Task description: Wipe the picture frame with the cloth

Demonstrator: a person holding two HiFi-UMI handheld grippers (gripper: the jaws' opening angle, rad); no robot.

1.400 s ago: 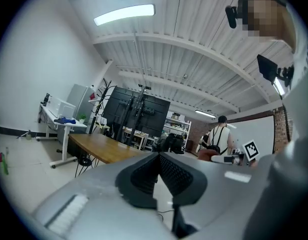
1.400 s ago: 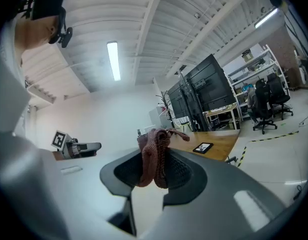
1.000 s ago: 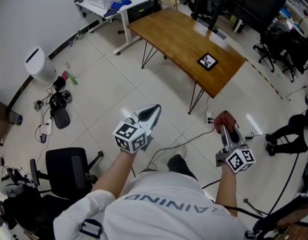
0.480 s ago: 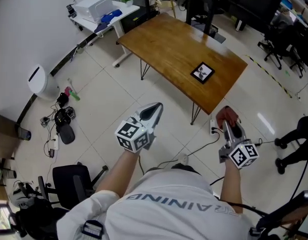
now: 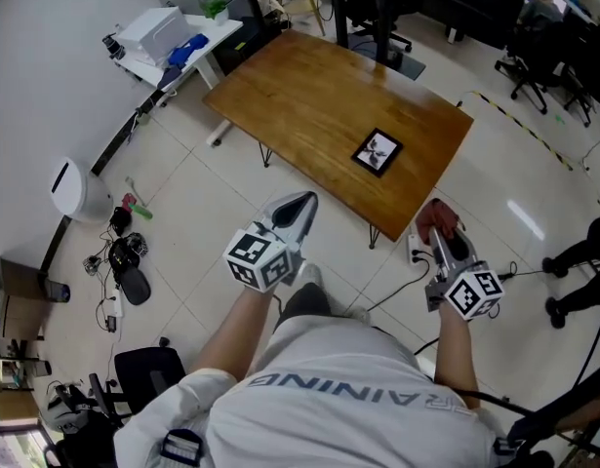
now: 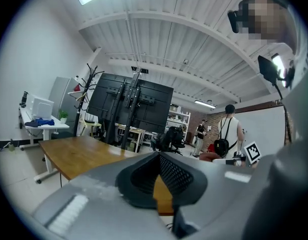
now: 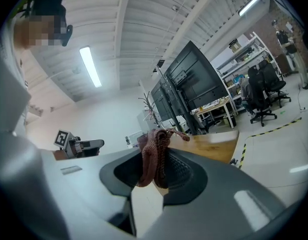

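Person's standing a bit back from the wooden table (image 5: pixel 309 86), and the picture frame (image 5: pixel 378 151) is lying flat near its front edge. Right gripper (image 5: pixel 441 230) is pinching a reddish cloth (image 5: pixel 427 215). Left gripper (image 5: pixel 301 204) is closed up with nothing in it.

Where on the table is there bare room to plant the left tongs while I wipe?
The brown wooden table is bare from the black-framed picture leftward to its corner near the white desk. A narrower bare strip runs between the frame and the right corner. Nothing crowds it; the reddish cloth sits in the right tongs.
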